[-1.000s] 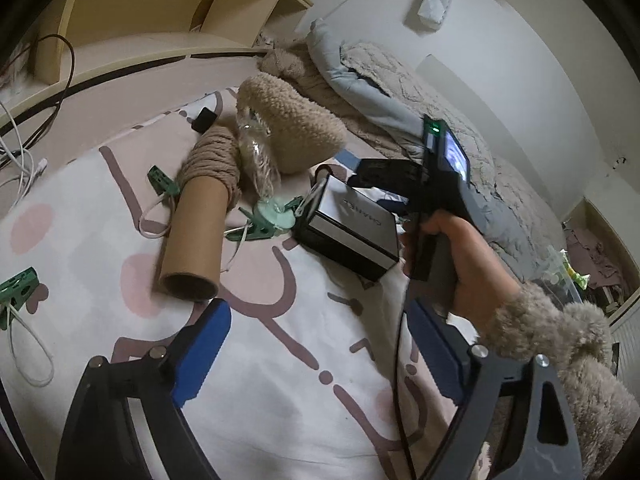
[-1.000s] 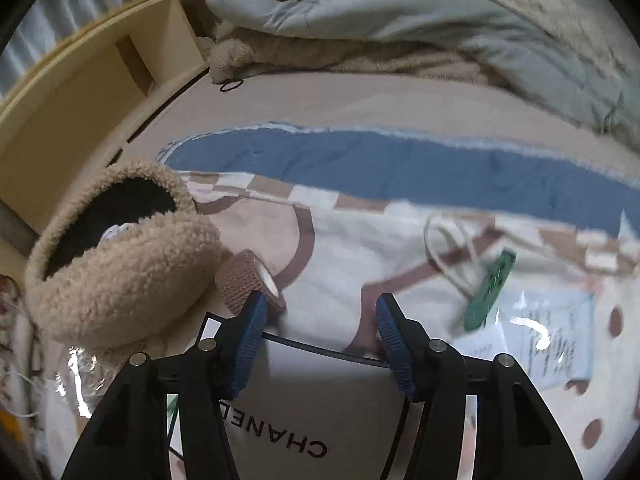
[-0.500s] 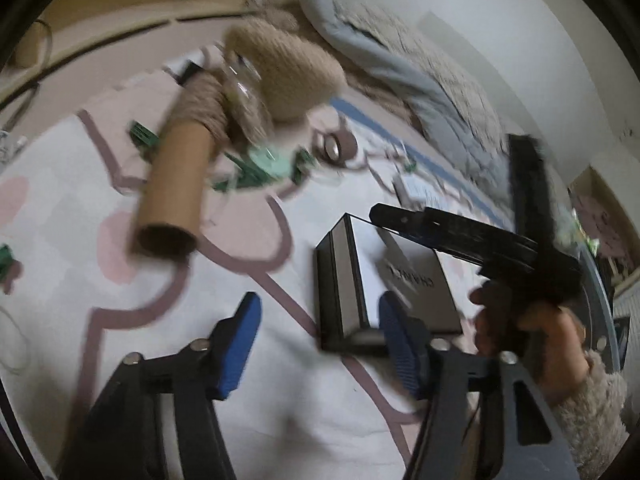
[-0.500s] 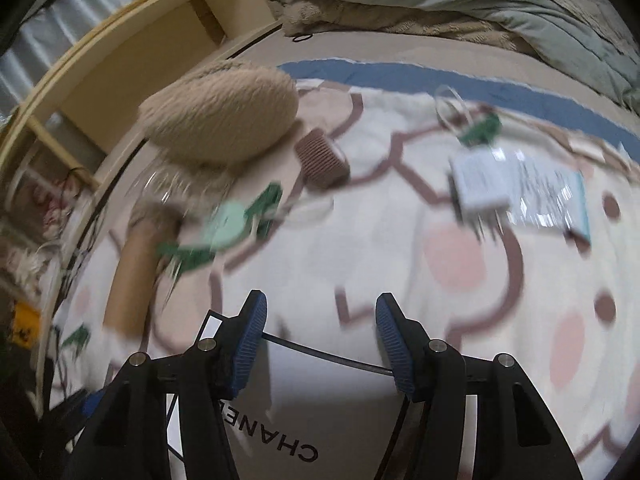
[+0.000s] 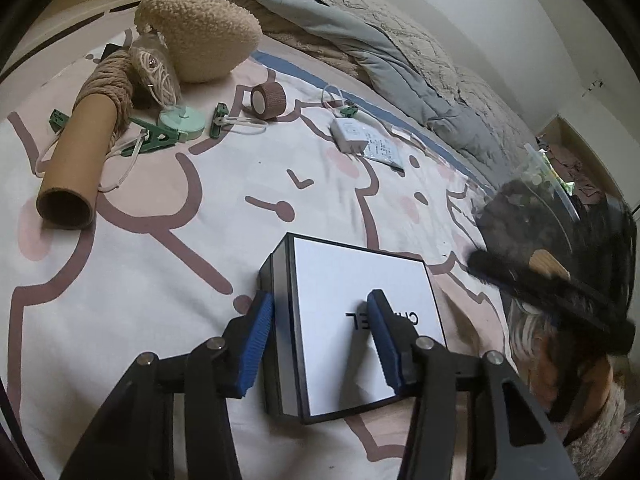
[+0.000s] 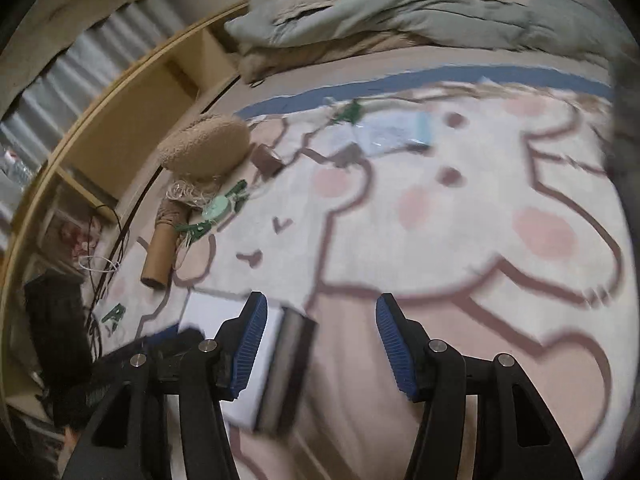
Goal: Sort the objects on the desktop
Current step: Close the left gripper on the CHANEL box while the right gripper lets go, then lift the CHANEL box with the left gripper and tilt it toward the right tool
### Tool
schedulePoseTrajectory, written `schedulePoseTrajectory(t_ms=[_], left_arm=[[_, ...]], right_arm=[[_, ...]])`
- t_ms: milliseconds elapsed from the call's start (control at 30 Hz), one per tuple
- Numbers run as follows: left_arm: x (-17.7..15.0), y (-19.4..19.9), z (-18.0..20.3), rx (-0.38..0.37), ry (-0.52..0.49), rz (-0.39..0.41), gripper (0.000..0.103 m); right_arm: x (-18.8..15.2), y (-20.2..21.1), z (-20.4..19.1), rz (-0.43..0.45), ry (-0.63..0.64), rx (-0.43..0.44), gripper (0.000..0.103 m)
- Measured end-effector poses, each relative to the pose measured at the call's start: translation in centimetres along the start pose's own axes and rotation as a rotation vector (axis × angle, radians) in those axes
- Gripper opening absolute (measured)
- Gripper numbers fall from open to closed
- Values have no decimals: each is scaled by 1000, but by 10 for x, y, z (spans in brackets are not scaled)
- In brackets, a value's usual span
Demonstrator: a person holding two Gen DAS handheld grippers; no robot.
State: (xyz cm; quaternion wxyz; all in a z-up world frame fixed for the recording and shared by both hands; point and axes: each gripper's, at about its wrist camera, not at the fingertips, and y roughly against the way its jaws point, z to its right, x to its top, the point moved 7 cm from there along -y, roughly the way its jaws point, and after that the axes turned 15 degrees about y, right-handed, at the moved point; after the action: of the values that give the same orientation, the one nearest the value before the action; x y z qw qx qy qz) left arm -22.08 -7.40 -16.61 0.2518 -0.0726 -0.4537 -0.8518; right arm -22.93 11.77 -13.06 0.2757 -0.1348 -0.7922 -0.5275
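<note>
A white box with black sides (image 5: 360, 320) lies on the patterned blanket (image 5: 200, 280). My left gripper (image 5: 320, 336) is open, its jaws astride the box's left edge: one blue pad beside the black side, the other over the white lid. My right gripper (image 6: 320, 344) is open and empty, lifted clear to the right of the box (image 6: 276, 364); it shows blurred at the right of the left wrist view (image 5: 552, 288).
A cardboard tube wound with rope (image 5: 84, 148), a fluffy beige pouch (image 5: 200, 32), a brown tape roll (image 5: 268, 98), green clips (image 5: 152, 140), a mint round tape measure (image 5: 182, 122), a white charger (image 5: 352, 138) and a grey duvet (image 5: 380, 28) lie farther back. Wooden shelves (image 6: 132, 128) stand left.
The right gripper let go of the box and pulled away to the right. The left gripper moved in over the box, which now lies nearer the front.
</note>
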Motion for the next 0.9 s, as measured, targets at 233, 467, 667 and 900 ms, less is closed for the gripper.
schedulePoseTrajectory(t_ms=[233,467,667,900], left_arm=[[-18,-3,26,0,-103,-3,49],[-46,-18,63,-48,-222,-40,49],[-72,-30,86,-122,-266,-120,49],[-75,-31,87,-118,-268,-143,49]], right_arm=[[-59,17,23,-110,58,-196,58],[-90,29,44,-126,-25,-190,58],[-95,34,57,-132,-32,-256,58],[-98,27,67,-145,-42,-231,57]])
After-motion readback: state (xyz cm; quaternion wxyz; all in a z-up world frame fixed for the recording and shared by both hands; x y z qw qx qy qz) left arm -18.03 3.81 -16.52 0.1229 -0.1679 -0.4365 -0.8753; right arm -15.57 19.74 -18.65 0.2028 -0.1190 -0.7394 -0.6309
